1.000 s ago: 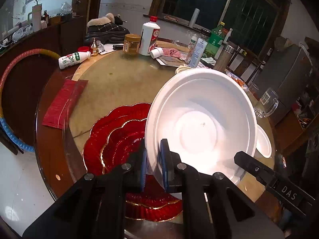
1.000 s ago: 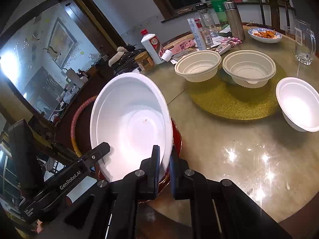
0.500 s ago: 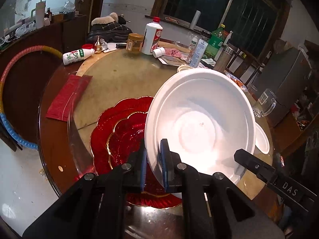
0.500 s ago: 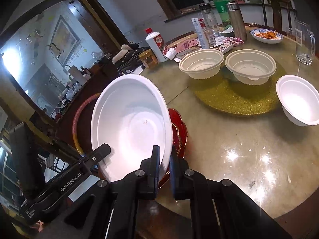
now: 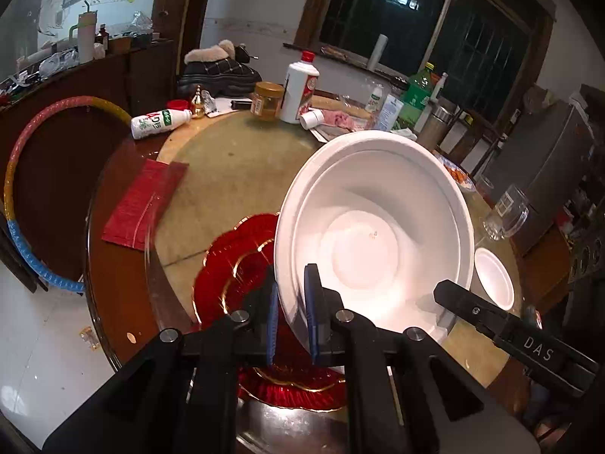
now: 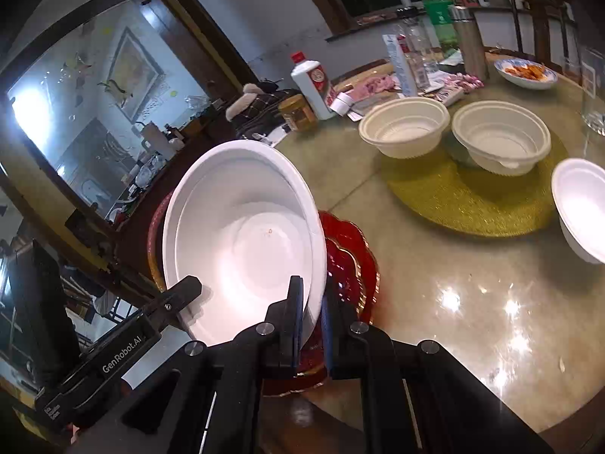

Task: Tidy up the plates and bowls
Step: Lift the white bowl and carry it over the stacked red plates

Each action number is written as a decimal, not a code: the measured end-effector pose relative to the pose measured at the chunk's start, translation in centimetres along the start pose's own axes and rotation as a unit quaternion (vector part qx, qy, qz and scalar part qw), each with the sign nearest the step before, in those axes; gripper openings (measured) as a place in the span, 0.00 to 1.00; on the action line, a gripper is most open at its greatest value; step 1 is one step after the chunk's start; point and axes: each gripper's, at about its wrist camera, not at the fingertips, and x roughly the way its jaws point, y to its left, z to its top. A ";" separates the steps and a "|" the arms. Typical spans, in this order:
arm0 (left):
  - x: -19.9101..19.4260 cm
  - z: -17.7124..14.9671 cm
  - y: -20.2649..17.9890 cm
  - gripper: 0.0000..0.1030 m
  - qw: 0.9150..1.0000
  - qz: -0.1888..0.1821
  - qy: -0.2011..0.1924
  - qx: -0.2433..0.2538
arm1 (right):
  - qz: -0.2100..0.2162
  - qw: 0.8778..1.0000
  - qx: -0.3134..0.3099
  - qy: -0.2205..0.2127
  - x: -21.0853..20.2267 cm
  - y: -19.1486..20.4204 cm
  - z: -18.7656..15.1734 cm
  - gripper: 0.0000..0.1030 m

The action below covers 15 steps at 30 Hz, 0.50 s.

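Observation:
A large white bowl (image 5: 378, 219) hangs in the air, held by both grippers on opposite sides of its rim. My left gripper (image 5: 290, 314) is shut on its near rim in the left wrist view. My right gripper (image 6: 313, 314) is shut on the rim in the right wrist view, where the bowl (image 6: 242, 242) fills the left middle. Below it lie stacked red plates with gold edges (image 5: 230, 272), also seen in the right wrist view (image 6: 349, 261). Two cream bowls (image 6: 404, 126) (image 6: 501, 140) stand on a gold mat (image 6: 472, 200). A small white bowl (image 6: 582, 204) sits at the right.
The round table (image 5: 227, 159) carries a white bottle (image 5: 300, 87), a jar (image 5: 267, 100), a lying milk bottle (image 5: 160, 123), a red cloth (image 5: 145, 200), a glass mug (image 5: 506, 215) and a food dish (image 6: 525, 72). A hoop (image 5: 22, 174) leans at the left.
The bowl and both grippers have risen and drawn back from the table. More of the red plates and the table edge shows beneath the bowl.

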 end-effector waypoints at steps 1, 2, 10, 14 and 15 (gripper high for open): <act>0.0 0.0 0.1 0.10 1.000 0.001 0.000 -0.001 | 0.001 1.000 -0.002 0.002 0.1 0.1 0.0 0.08; 0.0 0.0 0.3 0.10 1.000 0.003 0.001 -0.001 | 0.003 1.000 -0.003 0.004 0.2 0.2 0.0 0.08; 1.3 -0.9 1.1 0.10 1.000 0.016 0.023 -0.006 | 0.006 1.000 -0.002 0.027 1.7 -0.2 -0.6 0.08; 1.5 -1.2 1.2 0.10 0.999 0.020 0.030 -0.005 | 0.005 0.999 -0.002 0.034 2.2 -0.4 -0.8 0.08; 1.5 -1.3 1.2 0.10 0.999 0.020 0.030 -0.006 | 0.004 0.999 -0.001 0.036 2.3 -0.4 -0.9 0.08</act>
